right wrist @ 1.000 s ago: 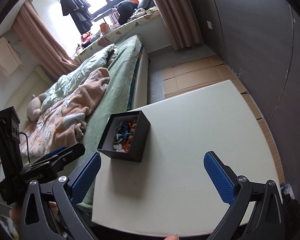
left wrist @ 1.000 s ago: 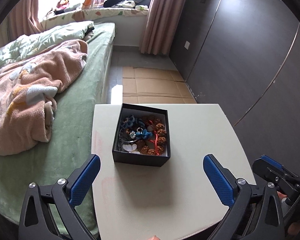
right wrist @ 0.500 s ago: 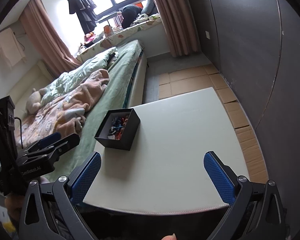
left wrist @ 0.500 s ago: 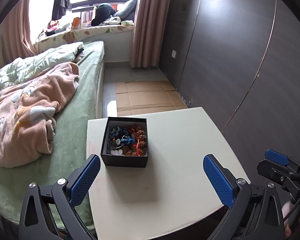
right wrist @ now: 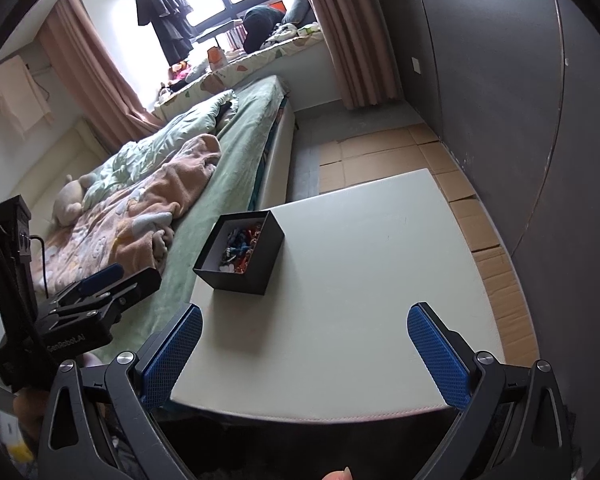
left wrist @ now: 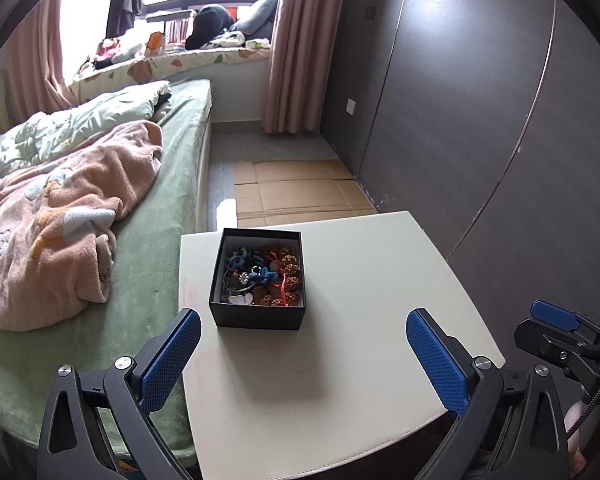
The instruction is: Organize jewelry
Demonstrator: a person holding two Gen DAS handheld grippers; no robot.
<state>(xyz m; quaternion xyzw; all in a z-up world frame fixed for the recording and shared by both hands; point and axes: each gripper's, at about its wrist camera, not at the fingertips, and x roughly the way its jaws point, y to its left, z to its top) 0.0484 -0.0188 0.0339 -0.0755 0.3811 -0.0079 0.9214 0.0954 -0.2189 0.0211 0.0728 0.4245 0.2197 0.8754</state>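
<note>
A black open box [left wrist: 260, 316] stands on the left part of a white table [left wrist: 360, 352]. It holds tangled jewelry [left wrist: 262, 274]: blue pieces, brown beads, a red cord, a white heart. The box also shows in the right wrist view [right wrist: 244, 276]. My left gripper [left wrist: 304, 354] is open and empty, above the table's near edge, short of the box. My right gripper [right wrist: 304, 354] is open and empty over the table's near edge, to the right of the box. The left gripper's body shows in the right wrist view [right wrist: 92, 300].
A bed [left wrist: 152, 280] with a green sheet and a pink blanket [left wrist: 56, 216] touches the table's left side. Dark wall panels [left wrist: 480, 120] stand to the right. Flattened cardboard [left wrist: 296, 192] lies on the floor beyond the table.
Both grippers have pulled back and up from the table, so the box and table look smaller and farther. Both stay open and empty.
</note>
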